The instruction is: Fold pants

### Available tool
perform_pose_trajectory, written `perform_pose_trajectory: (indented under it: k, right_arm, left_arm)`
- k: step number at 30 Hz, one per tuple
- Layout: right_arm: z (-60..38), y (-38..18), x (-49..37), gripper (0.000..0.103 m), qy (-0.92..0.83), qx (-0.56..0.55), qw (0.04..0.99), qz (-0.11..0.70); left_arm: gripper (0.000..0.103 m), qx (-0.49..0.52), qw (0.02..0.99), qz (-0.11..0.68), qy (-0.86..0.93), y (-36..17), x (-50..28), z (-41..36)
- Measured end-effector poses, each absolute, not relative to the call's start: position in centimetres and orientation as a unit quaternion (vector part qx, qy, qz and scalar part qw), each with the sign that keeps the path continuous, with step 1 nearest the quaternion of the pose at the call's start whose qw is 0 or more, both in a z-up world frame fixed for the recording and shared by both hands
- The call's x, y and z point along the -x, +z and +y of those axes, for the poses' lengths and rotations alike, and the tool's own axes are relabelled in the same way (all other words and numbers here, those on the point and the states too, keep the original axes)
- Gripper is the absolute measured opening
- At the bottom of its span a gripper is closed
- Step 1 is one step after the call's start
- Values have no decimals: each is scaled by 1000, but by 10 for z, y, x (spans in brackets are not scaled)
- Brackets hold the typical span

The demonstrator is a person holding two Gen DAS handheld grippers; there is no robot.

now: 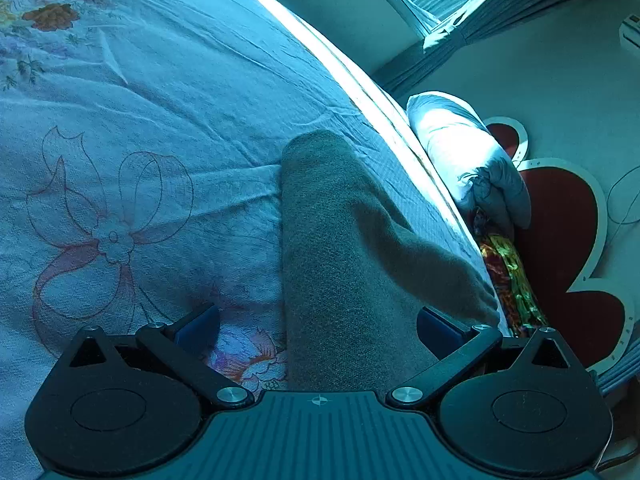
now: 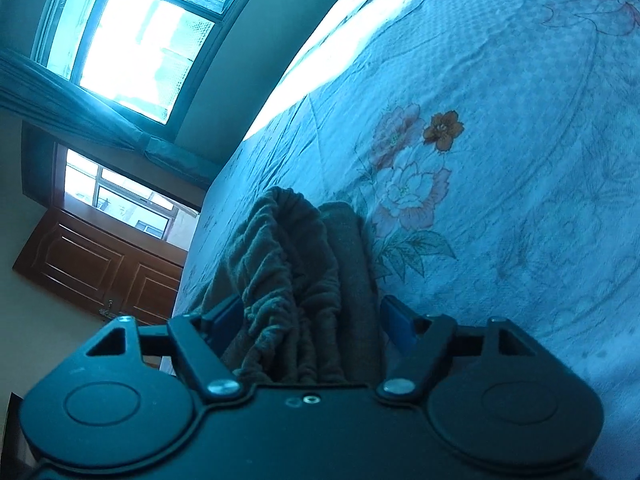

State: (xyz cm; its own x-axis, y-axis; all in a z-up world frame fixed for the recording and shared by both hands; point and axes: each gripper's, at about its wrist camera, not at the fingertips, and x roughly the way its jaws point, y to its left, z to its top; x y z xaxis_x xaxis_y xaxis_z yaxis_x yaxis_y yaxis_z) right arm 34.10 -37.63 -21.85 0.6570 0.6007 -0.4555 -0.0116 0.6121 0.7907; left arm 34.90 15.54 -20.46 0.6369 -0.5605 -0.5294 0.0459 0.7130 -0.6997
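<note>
Grey fleece pants (image 1: 340, 240) lie as a long folded strip on the flowered bed sheet (image 1: 140, 120), running away from the camera toward the bed's edge. My left gripper (image 1: 318, 332) is open, its blue pads (image 1: 198, 330) wide apart on either side of the strip's near end and not pressing it. In the right wrist view the gathered elastic waistband of the pants (image 2: 288, 248) is bunched between the blue pads (image 2: 398, 320) of my right gripper (image 2: 312, 320). That gripper is open, with a gap between the right pad and the cloth.
The bed's edge (image 1: 360, 72) runs just beyond the pants. A white pillow (image 1: 468, 160), a bright patterned cloth (image 1: 508, 272) and a red flower-shaped panel (image 1: 560, 220) lie past it. A window (image 2: 132, 40) and a wooden cabinet (image 2: 100, 268) stand off the bed.
</note>
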Motion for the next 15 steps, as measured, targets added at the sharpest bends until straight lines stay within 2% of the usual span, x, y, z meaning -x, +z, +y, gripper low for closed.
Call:
perform_pose_trajectory:
  k: [5,13,15]
  right_arm:
    - [-370,-223,-350,70,197,-400,813,374]
    - [-374,-229,-354,68,216,-416,801,373]
    - [-374,-233,-359,65,213,-417,799,377]
  left_arm:
    - [103,398,804,397,-195,-210,-366,163]
    - [102,396,794,391,-245,-220,-366,148]
    - [86,420,795,384,-212,-227,-368,152]
